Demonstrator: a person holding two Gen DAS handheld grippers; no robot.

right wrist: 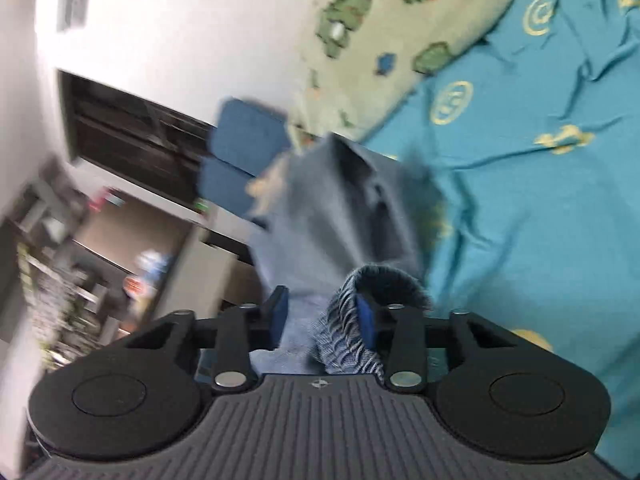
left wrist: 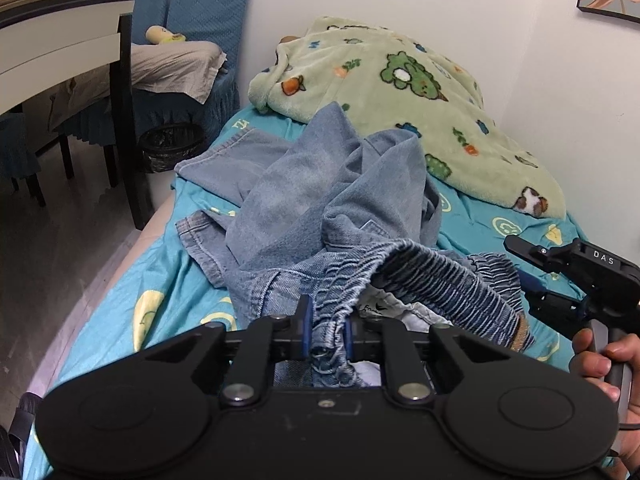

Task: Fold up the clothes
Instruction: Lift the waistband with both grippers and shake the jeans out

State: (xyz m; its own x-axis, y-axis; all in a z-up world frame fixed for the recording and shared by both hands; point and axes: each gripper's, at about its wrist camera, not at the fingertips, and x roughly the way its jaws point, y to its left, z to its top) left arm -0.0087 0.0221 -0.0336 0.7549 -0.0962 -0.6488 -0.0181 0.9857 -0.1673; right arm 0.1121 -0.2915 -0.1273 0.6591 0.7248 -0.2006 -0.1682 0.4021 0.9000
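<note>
Crumpled light-blue jeans (left wrist: pixel 304 184) lie heaped on the teal bed sheet (left wrist: pixel 160 280). Their elastic waistband (left wrist: pixel 440 276) faces me and gapes, showing a white lining. My left gripper (left wrist: pixel 327 334) is shut on the near left part of the waistband, with bunched denim between its blue pads. My right gripper (left wrist: pixel 516 262), held by a hand (left wrist: pixel 600 356), sits at the band's right end, one finger above and one against it. In the blurred right wrist view the right gripper (right wrist: pixel 323 314) is open. The waistband (right wrist: pixel 384 280) curls over its right pad, and the jeans (right wrist: pixel 340 208) show in the gap.
A green fleece blanket (left wrist: pixel 380 80) with cartoon prints lies along the wall at the far side of the bed. Left of the bed stand a dark-legged table (left wrist: pixel 60 20), blue covered chairs (left wrist: pixel 200 0) and a black bin (left wrist: pixel 172 144). The bed's left edge drops to the floor.
</note>
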